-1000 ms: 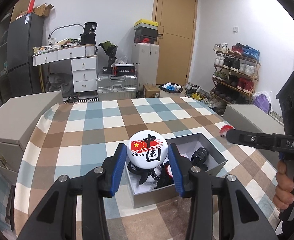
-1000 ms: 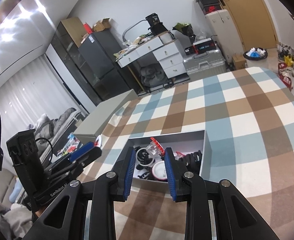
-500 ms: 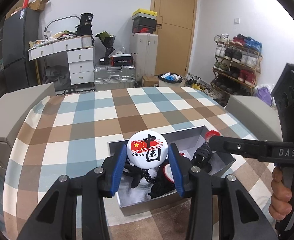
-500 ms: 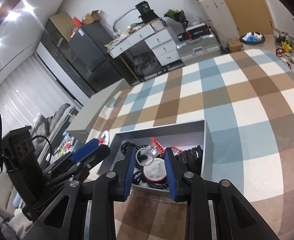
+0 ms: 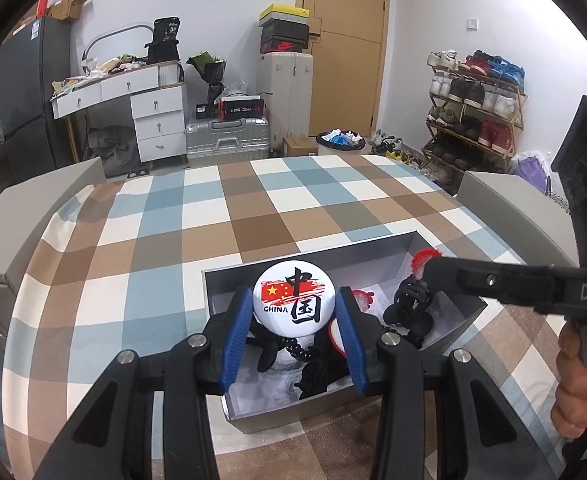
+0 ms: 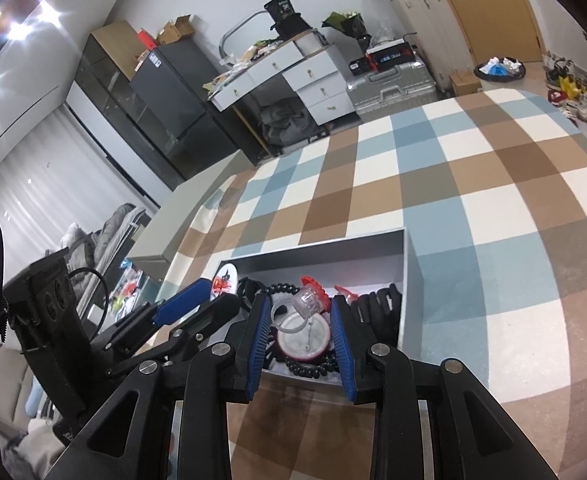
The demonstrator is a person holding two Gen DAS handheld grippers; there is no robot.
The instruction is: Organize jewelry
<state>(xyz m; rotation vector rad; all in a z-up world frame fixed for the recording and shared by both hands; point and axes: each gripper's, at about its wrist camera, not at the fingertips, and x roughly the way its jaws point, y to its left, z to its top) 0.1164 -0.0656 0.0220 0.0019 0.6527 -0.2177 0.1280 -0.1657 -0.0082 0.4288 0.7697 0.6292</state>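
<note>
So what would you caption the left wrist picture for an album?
Left gripper clamps a round China badge over an open grey box of jewelry on a checked tablecloth.

The badge (image 5: 293,298) hides part of the gray box's (image 5: 433,248) jumbled contents.

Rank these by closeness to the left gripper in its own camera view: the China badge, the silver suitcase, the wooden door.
1. China badge: clamped between the left gripper fingers, above the grey box.
2. Silver suitcase: on the floor past the table.
3. Wooden door: in the back wall.
</note>
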